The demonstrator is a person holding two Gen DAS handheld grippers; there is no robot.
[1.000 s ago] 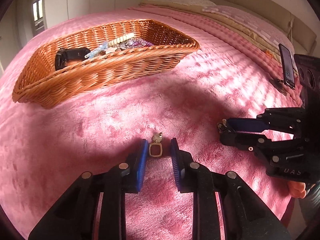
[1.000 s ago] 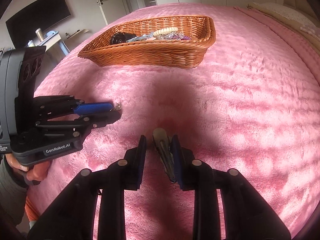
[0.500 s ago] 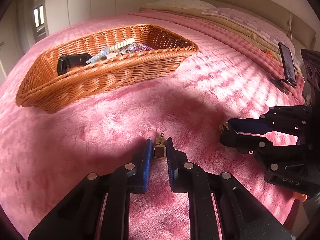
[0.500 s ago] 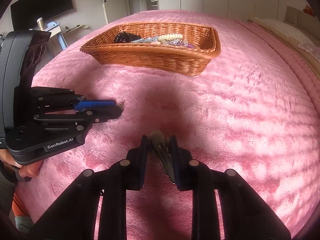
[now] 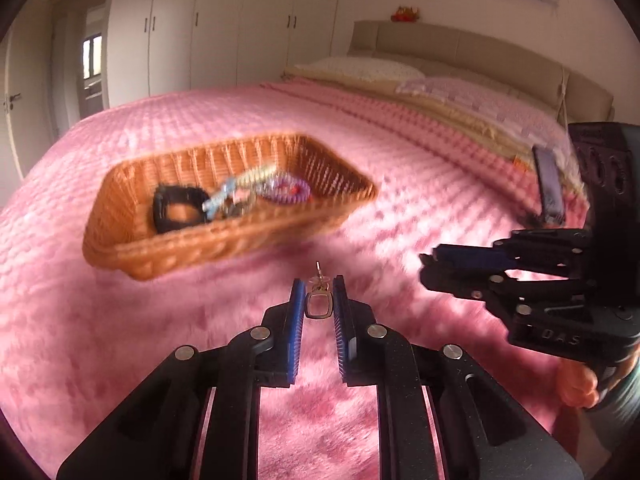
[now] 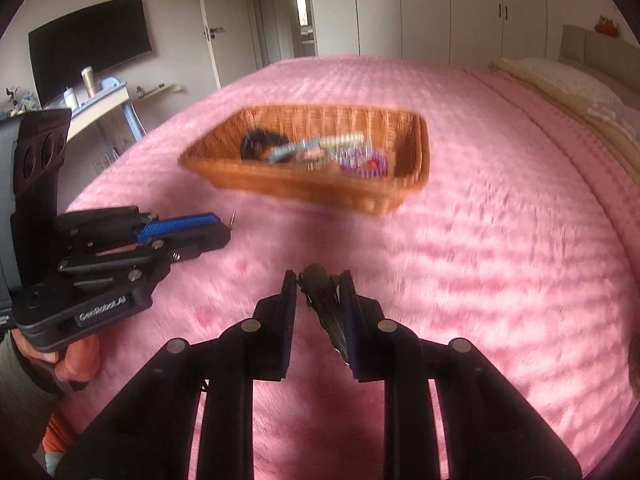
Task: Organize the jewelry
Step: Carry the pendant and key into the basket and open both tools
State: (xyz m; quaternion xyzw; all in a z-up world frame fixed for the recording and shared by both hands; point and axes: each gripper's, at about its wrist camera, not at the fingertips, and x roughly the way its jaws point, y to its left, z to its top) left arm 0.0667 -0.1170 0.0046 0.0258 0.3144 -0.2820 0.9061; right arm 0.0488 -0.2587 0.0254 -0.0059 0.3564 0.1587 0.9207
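Note:
My left gripper point(image 5: 318, 300) is shut on a small gold-framed earring point(image 5: 318, 305) and holds it above the pink bedspread. My right gripper point(image 6: 318, 294) is shut on a dark hair clip point(image 6: 325, 300), also lifted. A wicker basket point(image 5: 132, 248) lies ahead, left of centre in the left wrist view, and it also shows in the right wrist view point(image 6: 320, 192). It holds a black watch point(image 5: 178, 212), a beaded bracelet point(image 5: 286, 190) and other blurred jewelry. Each gripper shows in the other's view: the left one point(image 6: 224, 226), the right one point(image 5: 430, 268).
The pink bedspread point(image 5: 120, 340) covers the bed all around. A phone point(image 5: 550, 192) lies on the bed at the right. Pillows point(image 5: 360, 68) and a headboard are at the far end. A desk point(image 6: 100, 100) with bottles stands off the bed's left side.
Both grippers closed on their items and rose from the bedspread. The views tilted up, so the basket now sits lower in both frames.

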